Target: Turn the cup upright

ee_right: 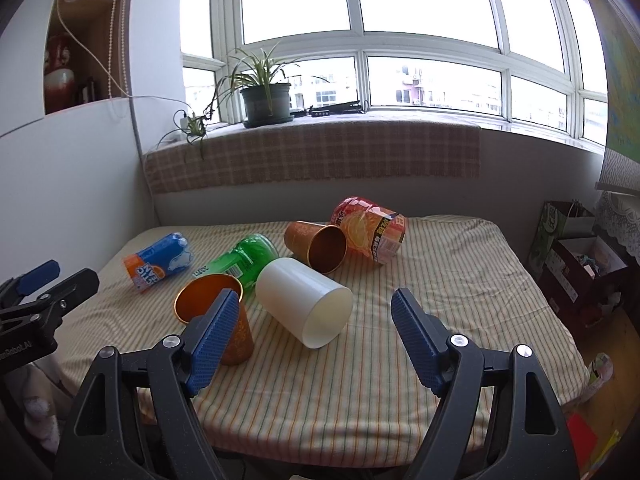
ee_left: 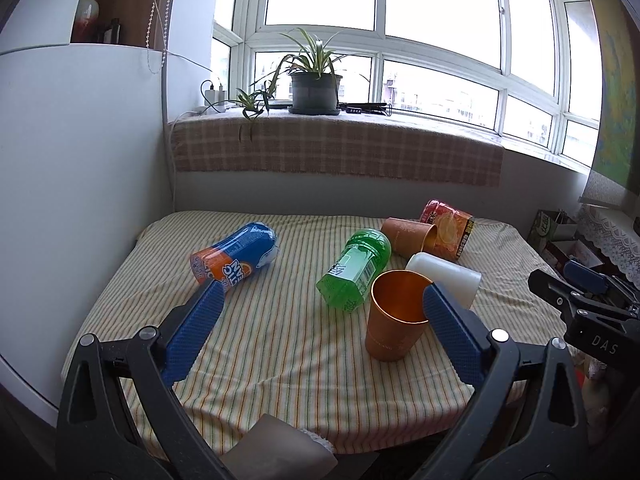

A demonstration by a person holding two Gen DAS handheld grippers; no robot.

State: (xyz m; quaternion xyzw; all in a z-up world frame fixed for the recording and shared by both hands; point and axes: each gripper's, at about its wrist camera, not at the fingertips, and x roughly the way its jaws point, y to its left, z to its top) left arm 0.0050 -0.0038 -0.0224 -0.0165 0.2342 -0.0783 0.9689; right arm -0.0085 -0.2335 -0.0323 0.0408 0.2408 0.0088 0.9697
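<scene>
A white cup (ee_right: 305, 300) lies on its side on the striped tablecloth, mouth toward me; it also shows in the left wrist view (ee_left: 446, 276). A copper cup (ee_left: 394, 316) stands upright near the front; the right wrist view shows it (ee_right: 216, 308) too. A second copper cup (ee_right: 318, 246) lies on its side further back, also seen in the left wrist view (ee_left: 408, 236). My left gripper (ee_left: 324, 304) is open and empty, its right finger just in front of the upright cup. My right gripper (ee_right: 314, 312) is open and empty, with the white cup between and beyond its fingers.
A green bottle (ee_left: 354, 270), a blue and orange bottle (ee_left: 236, 256) and a red and orange bottle (ee_left: 448, 228) lie on the table (ee_left: 280, 360). A white cabinet (ee_left: 80, 180) stands left. Boxes and bags (ee_right: 572, 248) stand right. A windowsill with a plant (ee_left: 314, 80) lies behind.
</scene>
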